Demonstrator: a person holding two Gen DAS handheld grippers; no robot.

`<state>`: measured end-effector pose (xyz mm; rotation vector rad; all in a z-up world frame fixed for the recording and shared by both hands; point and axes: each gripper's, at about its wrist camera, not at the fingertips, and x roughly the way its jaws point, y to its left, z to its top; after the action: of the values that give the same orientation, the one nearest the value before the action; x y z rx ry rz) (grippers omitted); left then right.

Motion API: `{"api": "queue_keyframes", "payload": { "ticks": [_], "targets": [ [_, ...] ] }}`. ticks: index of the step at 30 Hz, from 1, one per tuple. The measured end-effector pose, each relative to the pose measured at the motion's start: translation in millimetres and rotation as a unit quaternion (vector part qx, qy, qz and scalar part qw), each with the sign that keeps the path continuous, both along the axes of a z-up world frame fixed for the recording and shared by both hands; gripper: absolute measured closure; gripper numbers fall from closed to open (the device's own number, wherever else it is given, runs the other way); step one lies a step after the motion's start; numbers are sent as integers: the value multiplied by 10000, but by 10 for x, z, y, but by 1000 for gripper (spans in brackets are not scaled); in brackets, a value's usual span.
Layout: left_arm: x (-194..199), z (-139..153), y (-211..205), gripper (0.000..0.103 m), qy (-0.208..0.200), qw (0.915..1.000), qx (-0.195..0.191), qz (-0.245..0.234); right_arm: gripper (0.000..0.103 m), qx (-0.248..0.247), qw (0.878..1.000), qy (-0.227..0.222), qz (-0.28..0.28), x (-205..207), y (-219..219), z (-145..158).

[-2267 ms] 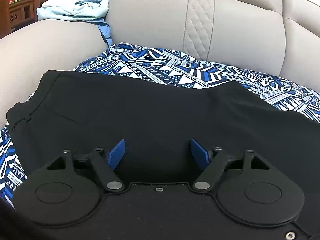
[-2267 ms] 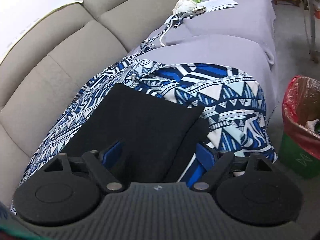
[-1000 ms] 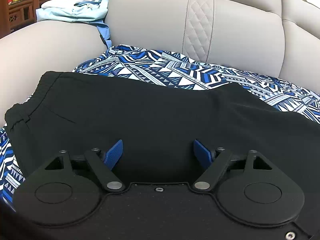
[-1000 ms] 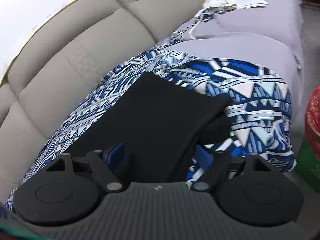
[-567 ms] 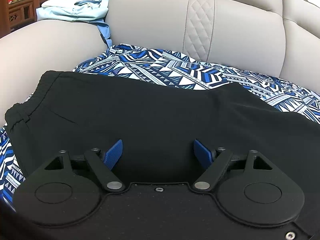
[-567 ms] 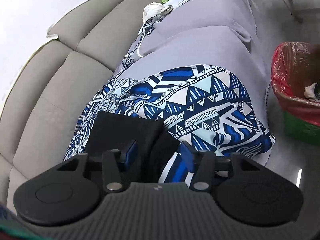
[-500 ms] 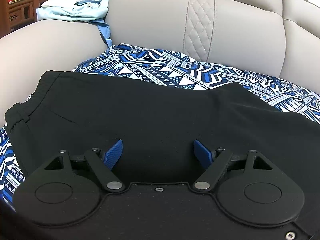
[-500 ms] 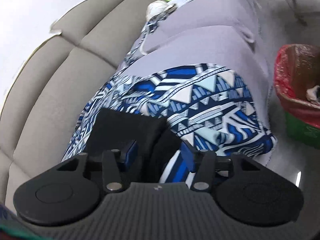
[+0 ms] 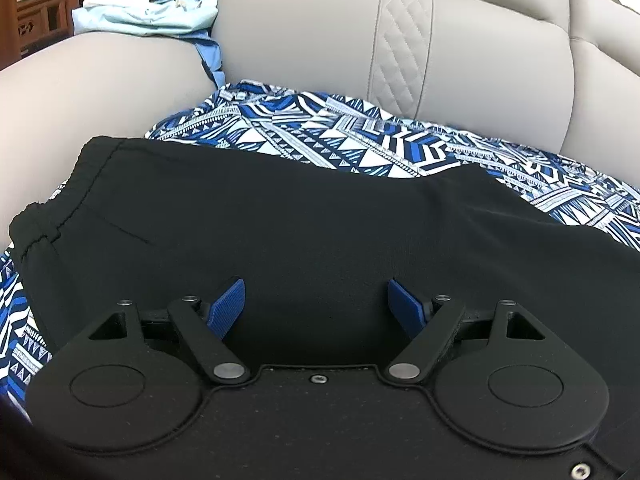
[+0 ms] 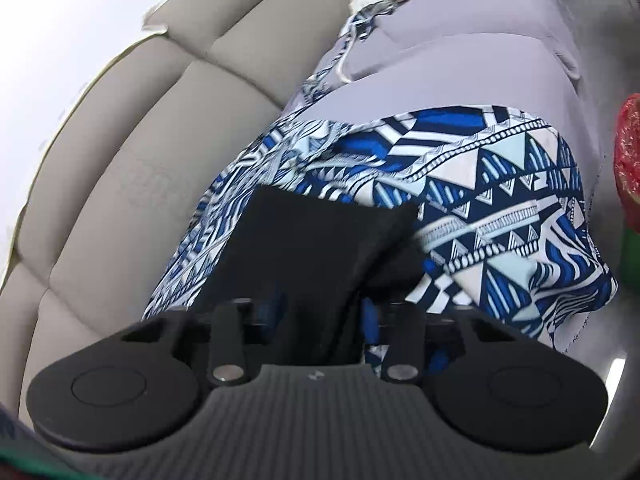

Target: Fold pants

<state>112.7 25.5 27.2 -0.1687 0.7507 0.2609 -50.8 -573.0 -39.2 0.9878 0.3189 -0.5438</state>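
Observation:
Black pants (image 9: 280, 216) lie flat on a blue and white patterned cloth (image 9: 360, 148) on the sofa seat, the elastic waistband at the left. My left gripper (image 9: 316, 304) is open just above the pants' near edge, with blue pads wide apart. In the right wrist view, the leg end of the pants (image 10: 312, 248) lies on the patterned cloth (image 10: 500, 208). My right gripper (image 10: 320, 312) has its jaws narrowed around the pants' edge; the view is blurred, so contact is unclear.
The beige sofa backrest (image 9: 400, 40) rises behind. Light blue clothes (image 9: 152, 12) lie on the armrest at the back left. A grey cover (image 10: 460, 64) drapes the far seats, with small items on it. A red-lined bin (image 10: 628, 160) stands at the right edge.
The left gripper has stayed still and open. The right gripper's jaws have narrowed from wide open around the pants' leg edge, and its view has swung about.

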Motion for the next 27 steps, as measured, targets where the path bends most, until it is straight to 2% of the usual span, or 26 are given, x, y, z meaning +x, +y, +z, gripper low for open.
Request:
{"api": "queue_keyframes", "payload": {
  "ticks": [1, 3, 6, 8, 9, 11, 12, 14, 16, 18, 19, 21, 23, 24, 25, 27],
  "targets": [
    [9, 21, 7, 27, 73, 10000, -50, -8, 95, 65, 9999, 78, -97, 26, -17, -11],
    [19, 58, 49, 29, 178, 9996, -206, -70, 97, 211, 9996, 108, -178, 90, -30, -11],
    [-32, 99, 174, 43, 128, 9987, -475, -104, 97, -106, 9998, 192, -40, 277, 136, 225],
    [-89, 115, 311, 59, 32, 9972, -737, -72, 97, -386, 9983, 44, 428, 533, 417, 483],
    [-107, 119, 378, 63, -9, 9962, -865, -39, 98, -592, 9957, 20, 707, 678, 616, 615],
    [-161, 112, 543, 77, -81, 9930, -1179, 58, 98, -1158, 9824, 17, 1469, 1026, 1188, 891],
    [-189, 108, 611, 79, -112, 9914, -1297, 98, 98, -1427, 9699, -2, 1973, 1208, 1559, 999],
    [-280, 103, 739, 80, -241, 9889, -1458, 161, 97, -1862, 9333, -34, 3069, 1483, 2356, 1094],
    [-349, 100, 828, 80, -339, 9879, -1506, 125, 97, -2293, 8818, 40, 4121, 1622, 3207, 1023],
    [-404, 103, 888, 80, -368, 9871, -1557, 45, 97, -2510, 8322, 192, 4940, 1659, 3902, 815],
    [-425, 107, 914, 80, -381, 9865, -1592, 14, 97, -2568, 8133, 288, 5213, 1646, 4169, 691],
    [-467, 118, 956, 80, -422, 9859, -1618, -39, 96, -2568, 7877, 483, 5579, 1597, 4537, 455],
    [-486, 121, 976, 79, -444, 9857, -1621, -88, 89, -2749, 7745, 418, 5681, 1457, 4736, 356],
    [-493, 118, 984, 79, -443, 9857, -1622, -128, 68, -3006, 7611, 378, 5735, 1384, 4802, 362],
    [-505, 116, 993, 79, -445, 9855, -1631, -168, 53, -3150, 7522, 368, 5776, 1331, 4834, 370],
    [-504, 114, 979, 78, -439, 9851, -1647, -210, 39, -3270, 7327, 284, 5962, 1219, 4836, 397]
  ]
}}
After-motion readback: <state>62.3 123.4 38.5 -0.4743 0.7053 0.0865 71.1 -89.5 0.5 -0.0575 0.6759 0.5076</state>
